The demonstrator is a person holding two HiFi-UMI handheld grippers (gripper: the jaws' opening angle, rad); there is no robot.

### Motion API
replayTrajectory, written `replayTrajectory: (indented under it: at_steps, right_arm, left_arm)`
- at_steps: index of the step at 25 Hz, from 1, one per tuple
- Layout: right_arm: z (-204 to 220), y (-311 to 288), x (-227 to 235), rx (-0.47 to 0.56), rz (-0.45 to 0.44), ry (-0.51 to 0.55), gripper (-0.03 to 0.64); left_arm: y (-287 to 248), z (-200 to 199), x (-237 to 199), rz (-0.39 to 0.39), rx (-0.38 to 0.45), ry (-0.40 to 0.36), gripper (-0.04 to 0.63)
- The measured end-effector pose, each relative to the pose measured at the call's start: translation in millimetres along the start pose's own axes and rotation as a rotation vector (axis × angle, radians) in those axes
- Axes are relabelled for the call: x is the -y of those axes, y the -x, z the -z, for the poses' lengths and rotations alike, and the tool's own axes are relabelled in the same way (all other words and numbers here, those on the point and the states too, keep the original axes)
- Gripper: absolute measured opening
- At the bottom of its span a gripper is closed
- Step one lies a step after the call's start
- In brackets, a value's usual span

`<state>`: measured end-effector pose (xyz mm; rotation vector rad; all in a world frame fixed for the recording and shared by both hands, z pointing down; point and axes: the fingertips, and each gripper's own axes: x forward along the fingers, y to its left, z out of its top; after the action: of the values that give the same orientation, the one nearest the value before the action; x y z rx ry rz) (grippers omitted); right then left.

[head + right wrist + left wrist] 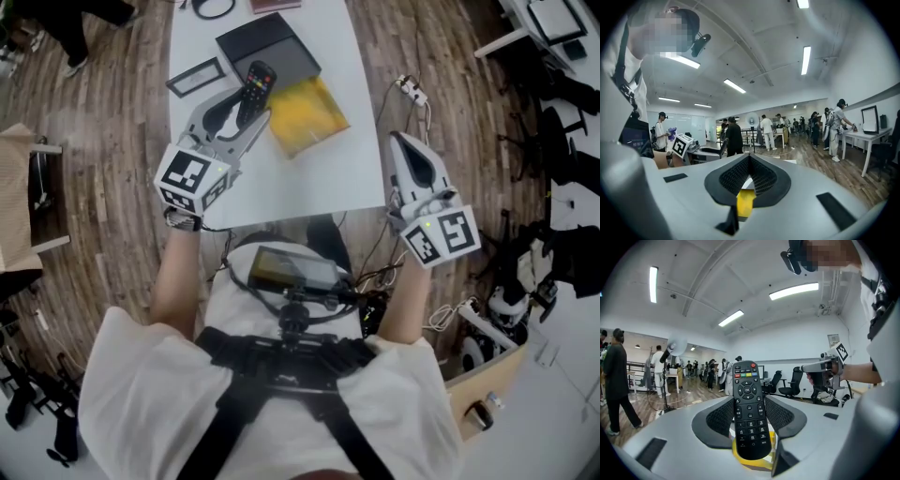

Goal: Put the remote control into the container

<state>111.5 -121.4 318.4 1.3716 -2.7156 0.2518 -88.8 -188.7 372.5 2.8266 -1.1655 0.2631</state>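
Left claw [242,120] [749,420]: closed on the remote, both jaws pressing its long sides near the lower end.
Remote [255,86] [747,394]: black, button face toward the claw's camera, red button at the far end; most of its length sticks out past the jaw tips.
Remote position: held over the worktop [319,178]. In the head view its far end overlaps the near edge of the black box [267,47]. The yellow item [305,114] is just to its right. Cannot tell how high it is, or whether it touches either one.
Right claw [401,141] [749,164]: jaws together, nothing between them.
Right claw position: off the worktop's right edge, above the floor [112,187], well apart from the remote.
Black box: flat, dark, toward the far end of the worktop, corner touching or overlapping the yellow item.
Yellow item: squarish, lying flat, skewed to the worktop edges. Cannot tell whether it is a tray or a bag.
Small frame [197,77]: dark with a light rim, left of the remote, near the left edge.
Power strip [410,89]: on the floor to the right of the worktop, with a cable trailing from it.
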Motion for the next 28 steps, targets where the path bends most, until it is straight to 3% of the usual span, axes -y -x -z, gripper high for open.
replayTrajectory:
  at_steps: [7, 16, 22, 28]
  right_arm:
    - [16, -19, 18, -0.068, -0.091, 0.034, -0.002]
    - [40, -39, 52, -0.127, -0.088, 0.003, -0.002]
    - [51, -43, 67, -0.155, -0.086, -0.010, -0.002]
    - [67, -47, 81, -0.188, -0.047, -0.034, -0.002]
  left_arm:
    - [-36, 16, -2, -0.042, -0.084, -0.018, 0.222]
    - [-70, 39, -3, -0.069, -0.152, -0.016, 0.222]
    - [-88, 67, 2, -0.046, -0.245, -0.004, 0.222]
    - [-112, 92, 6, -0.029, -0.283, -0.015, 0.222]
